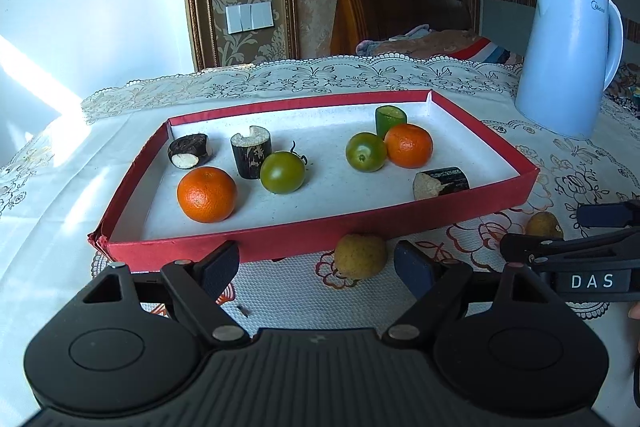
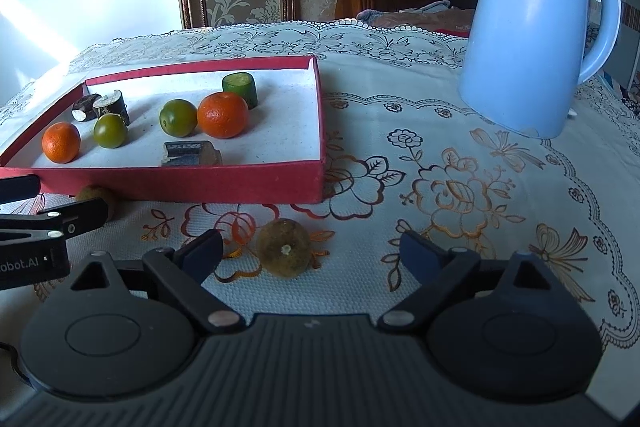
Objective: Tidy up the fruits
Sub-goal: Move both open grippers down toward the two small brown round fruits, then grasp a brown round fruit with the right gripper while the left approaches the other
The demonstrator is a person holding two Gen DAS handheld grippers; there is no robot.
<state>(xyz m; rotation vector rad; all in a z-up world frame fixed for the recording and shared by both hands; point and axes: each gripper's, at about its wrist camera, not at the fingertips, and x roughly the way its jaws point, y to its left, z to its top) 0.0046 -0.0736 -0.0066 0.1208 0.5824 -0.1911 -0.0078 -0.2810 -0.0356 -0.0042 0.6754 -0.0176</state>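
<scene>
- Two grippers hover low over a lace-patterned tablecloth (image 2: 460, 163), side by side before a red-walled tray (image 1: 320, 231).
- Left gripper (image 1: 318, 267): jaws spread wide, nothing clamped. A yellowish-brown fruit (image 1: 360, 255) sits on the cloth between its fingertips, nearer the right pad, touching neither — just outside the tray's front wall.
- Tray contents, left to right in the left wrist view: a dark cut piece lying on its side (image 1: 189, 150); an orange (image 1: 207, 193) near the front-left; a dark upright cut piece (image 1: 251, 155); a green tomato (image 1: 282, 172); a second green tomato (image 1: 365, 151) touching a second orange (image 1: 409, 145); a green cut piece (image 1: 390, 119) standing behind them; a dark cut piece lying near the right wall (image 1: 441, 183).
- Right gripper (image 2: 312, 251): jaws wide apart, holding nothing. A second brownish fruit (image 2: 283, 247) rests on the cloth between the fingers, clear of both pads, near the tray's front-right corner.
- Far right — a pale blue kettle (image 2: 528, 27) stands on the cloth, well apart from the tray.
</scene>
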